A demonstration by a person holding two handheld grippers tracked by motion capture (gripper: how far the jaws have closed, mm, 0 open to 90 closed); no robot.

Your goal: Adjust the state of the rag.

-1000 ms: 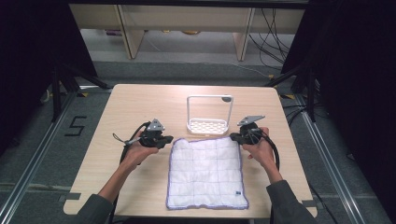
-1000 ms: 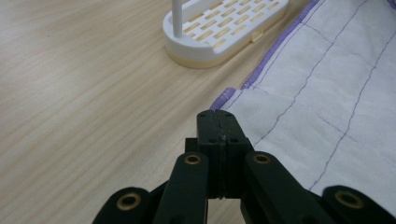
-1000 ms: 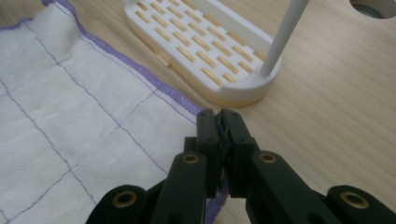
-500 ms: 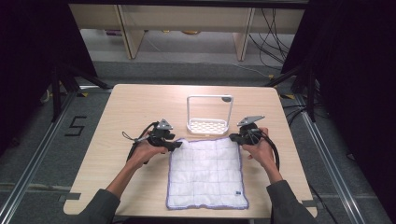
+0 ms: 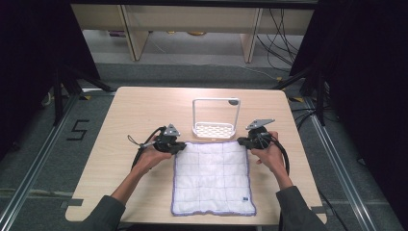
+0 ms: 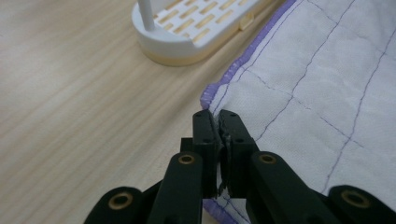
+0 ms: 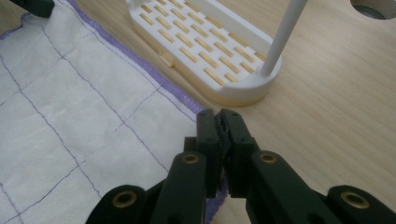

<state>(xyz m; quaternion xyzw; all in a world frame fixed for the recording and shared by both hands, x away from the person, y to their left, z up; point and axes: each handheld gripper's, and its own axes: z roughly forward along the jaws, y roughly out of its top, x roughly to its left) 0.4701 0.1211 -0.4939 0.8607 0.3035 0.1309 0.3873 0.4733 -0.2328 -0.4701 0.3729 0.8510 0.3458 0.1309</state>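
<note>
Since the earlier high view the left gripper (image 5: 179, 146) has come in from the bare wood to the cloth's far left corner; its jaws have just been closing and now pinch the purple hem there, cloth between the pads. The right gripper (image 5: 246, 141) sits as before, jaws together on the far right corner of the cloth

The white quilted cloth with purple stitched grid and purple hem (image 5: 212, 177) lies flat in the middle of the light wooden table (image 5: 125, 110), near edge towards the person, unmoved. Nearly square, slightly longer running away from the person; edges square to the table edge

Just beyond its far hem stands the white plastic slotted rack with upright hoop frame (image 5: 214, 129), close to the cloth, between the two grippers
</note>
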